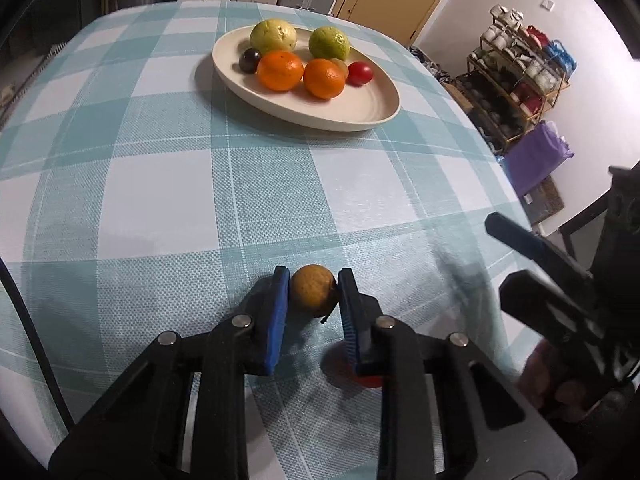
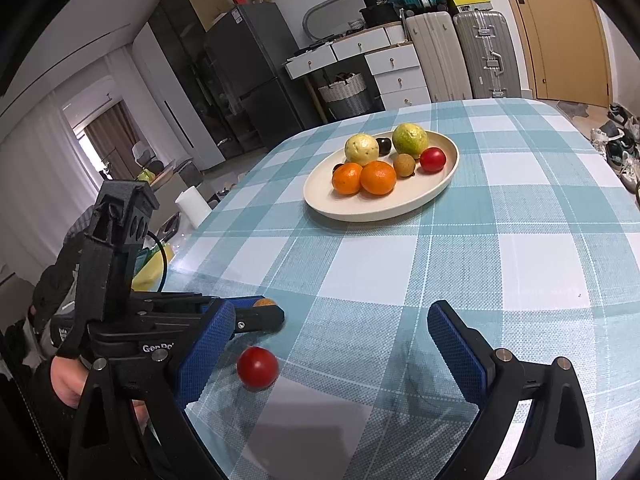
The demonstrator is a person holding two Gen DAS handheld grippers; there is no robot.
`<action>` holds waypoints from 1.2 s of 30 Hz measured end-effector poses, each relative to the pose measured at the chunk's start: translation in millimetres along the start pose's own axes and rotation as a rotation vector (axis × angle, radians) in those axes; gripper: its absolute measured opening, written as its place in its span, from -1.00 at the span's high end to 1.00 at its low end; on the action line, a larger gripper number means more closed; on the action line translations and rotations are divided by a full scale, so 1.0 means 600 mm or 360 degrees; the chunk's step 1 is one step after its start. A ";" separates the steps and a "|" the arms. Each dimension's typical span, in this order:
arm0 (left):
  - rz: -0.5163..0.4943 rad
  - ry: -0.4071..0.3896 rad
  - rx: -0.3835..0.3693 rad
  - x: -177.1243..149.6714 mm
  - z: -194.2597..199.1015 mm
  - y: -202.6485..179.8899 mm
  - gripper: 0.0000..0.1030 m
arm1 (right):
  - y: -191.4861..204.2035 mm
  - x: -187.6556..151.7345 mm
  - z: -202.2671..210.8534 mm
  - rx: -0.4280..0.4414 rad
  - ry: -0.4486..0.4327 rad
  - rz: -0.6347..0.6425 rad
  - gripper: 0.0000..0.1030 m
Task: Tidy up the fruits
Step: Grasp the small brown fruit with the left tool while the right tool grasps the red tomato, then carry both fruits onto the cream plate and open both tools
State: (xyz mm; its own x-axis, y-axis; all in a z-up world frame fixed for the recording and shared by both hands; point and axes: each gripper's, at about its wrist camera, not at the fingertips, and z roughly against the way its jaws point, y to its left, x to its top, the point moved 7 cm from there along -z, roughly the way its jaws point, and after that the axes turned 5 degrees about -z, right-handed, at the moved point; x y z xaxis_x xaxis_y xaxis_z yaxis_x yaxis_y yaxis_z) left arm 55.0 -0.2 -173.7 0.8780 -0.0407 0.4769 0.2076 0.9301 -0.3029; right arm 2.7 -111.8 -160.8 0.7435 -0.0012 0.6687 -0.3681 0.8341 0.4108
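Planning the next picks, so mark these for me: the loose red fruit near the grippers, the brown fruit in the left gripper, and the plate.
Red fruit point(image 2: 257, 367): right wrist view, centre of its skin.
Brown fruit point(image 1: 313, 290): left wrist view, middle, between the blue pads.
Plate point(image 1: 360, 104): left wrist view, bare near part.

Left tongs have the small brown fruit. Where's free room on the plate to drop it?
The plate is bare on its near half, from the two oranges to the near rim. The far half is crowded: green fruits, dark plum, red tomato. Left tongs grip the brown fruit.
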 end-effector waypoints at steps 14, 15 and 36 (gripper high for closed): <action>0.0180 -0.0103 -0.0062 0.020 0.054 0.052 0.58 | 0.024 -0.029 -0.030 0.0049 0.0144 0.0052 -0.92; 0.0192 -0.0112 -0.0063 0.020 0.059 0.057 0.58 | 0.028 -0.033 -0.034 0.0050 0.0155 0.0062 -0.92; 0.0272 -0.0194 -0.0087 0.047 0.088 0.096 0.58 | 0.102 -0.099 -0.090 0.0083 0.0382 0.0298 0.39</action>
State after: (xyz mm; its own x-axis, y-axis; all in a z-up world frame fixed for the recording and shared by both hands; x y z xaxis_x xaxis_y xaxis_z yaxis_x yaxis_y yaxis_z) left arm 68.9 71.3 -133.9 0.8446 0.1633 0.5099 0.0862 0.8984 -0.4306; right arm -33.8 -31.1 -208.5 0.7685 0.2850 0.5729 -0.5344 0.7783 0.3297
